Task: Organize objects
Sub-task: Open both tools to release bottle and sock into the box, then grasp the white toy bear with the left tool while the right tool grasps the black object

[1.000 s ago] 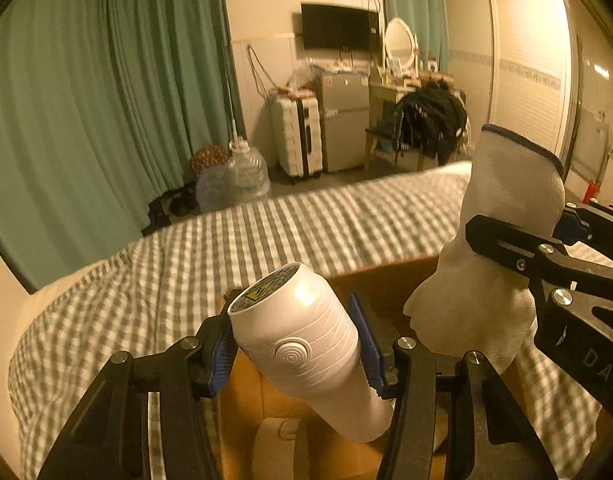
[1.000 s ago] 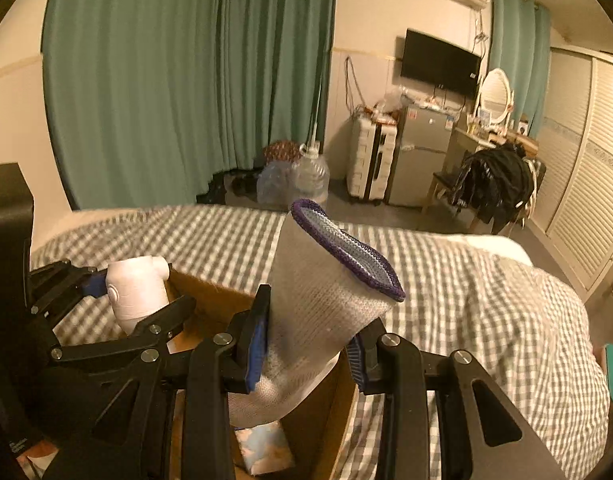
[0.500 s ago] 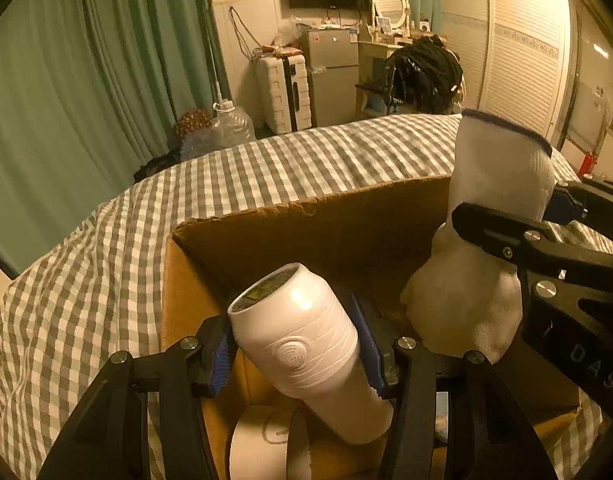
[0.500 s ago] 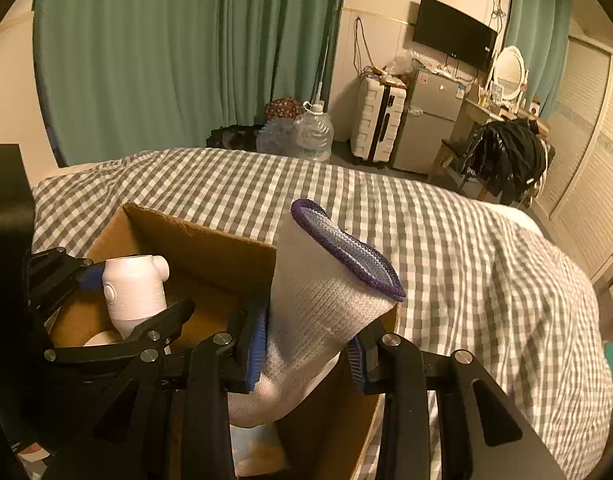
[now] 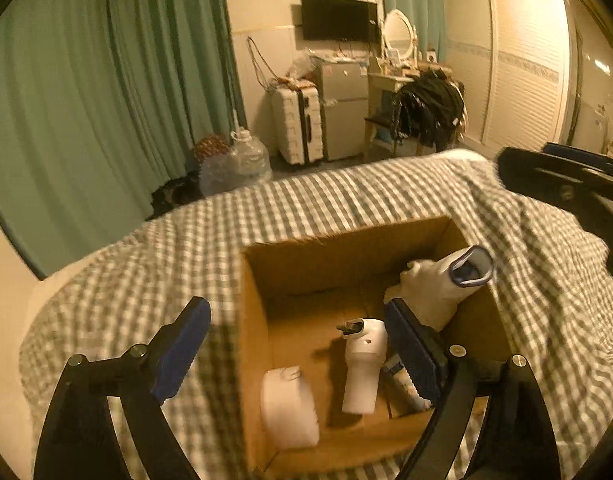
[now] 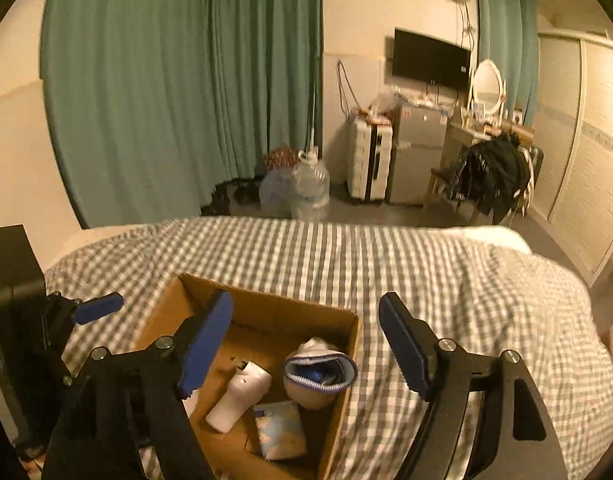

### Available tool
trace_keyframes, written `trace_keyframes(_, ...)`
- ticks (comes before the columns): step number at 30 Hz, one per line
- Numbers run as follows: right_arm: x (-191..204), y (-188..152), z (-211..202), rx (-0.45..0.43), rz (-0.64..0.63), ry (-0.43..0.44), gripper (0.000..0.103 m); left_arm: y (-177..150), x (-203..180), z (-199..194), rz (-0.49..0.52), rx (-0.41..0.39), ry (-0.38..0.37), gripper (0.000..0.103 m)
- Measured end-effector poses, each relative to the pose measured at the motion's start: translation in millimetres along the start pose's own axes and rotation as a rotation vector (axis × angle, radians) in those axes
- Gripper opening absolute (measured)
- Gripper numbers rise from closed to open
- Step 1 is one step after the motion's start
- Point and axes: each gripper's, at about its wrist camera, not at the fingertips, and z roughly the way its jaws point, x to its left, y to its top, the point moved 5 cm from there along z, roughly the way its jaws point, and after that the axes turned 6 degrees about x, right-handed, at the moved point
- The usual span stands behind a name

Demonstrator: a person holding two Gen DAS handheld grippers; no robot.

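An open cardboard box (image 5: 254,320) (image 6: 348,356) sits on the checked bedspread. Inside lie a white bottle-shaped device (image 5: 364,364) (image 6: 238,396), a white glove with a blue cuff (image 5: 446,284) (image 6: 320,372) leaning in the right corner, a white roll (image 5: 288,408) and a pale blue packet (image 6: 280,430). My left gripper (image 5: 298,352) is open and empty above the box. My right gripper (image 6: 306,344) is open and empty above the box; it shows at the right edge of the left wrist view (image 5: 562,188).
The checked bedspread (image 6: 386,256) surrounds the box. Beyond the bed are green curtains (image 6: 186,80), water jugs (image 6: 310,188), a white suitcase (image 6: 368,168), a small fridge (image 6: 416,160) and a chair with dark clothes (image 6: 490,176).
Both grippers opened and rose. The white device left my left gripper and the glove left my right gripper; both now lie inside the box.
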Motion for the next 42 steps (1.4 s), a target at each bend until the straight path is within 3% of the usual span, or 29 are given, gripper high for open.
trace_keyframes(8,14.1,-0.3,-101.6,-0.072,-0.049,-0.032,0.083,-6.2,27.9,-89.4,-0.051,-0.1,0.046,0.102)
trace_keyframes(16,29.6,-55.6,-150.0,-0.034,-0.085,-0.011,0.083,-50.1,23.3,-128.2,-0.061,-0.119,0.072,0.103)
trace_keyframes(20,37.8,-103.8,-145.3,0.024,-0.113,-0.008,0.083,-95.4,15.1,-125.7,-0.074,-0.086,0.085,0.103)
trace_keyframes(27,41.0,-183.0,-110.9,0.15,-0.11,-0.026,0.083,-173.1,-10.2,-89.7,-0.128,0.027,0.008,0.103)
trace_keyframes(31,38.8,-214.3,-86.5,0.221,-0.102,-0.029,0.083,-205.8,-30.4,-65.3,-0.104,0.096,-0.016,0.103)
trace_keyframes(33,40.3,-225.4,-75.7,0.254,-0.092,-0.014,0.079,-217.8,-42.3,-55.6,-0.073,0.125,-0.035,0.103)
trace_keyframes(38,42.5,-242.3,-50.0,0.332,-0.082,0.015,0.058,-228.0,-59.6,-42.8,-0.022,0.163,-0.075,0.103)
trace_keyframes(42,44.7,-250.8,-36.9,0.379,-0.065,0.058,0.047,-234.3,-71.5,-36.8,0.014,0.179,-0.104,0.103)
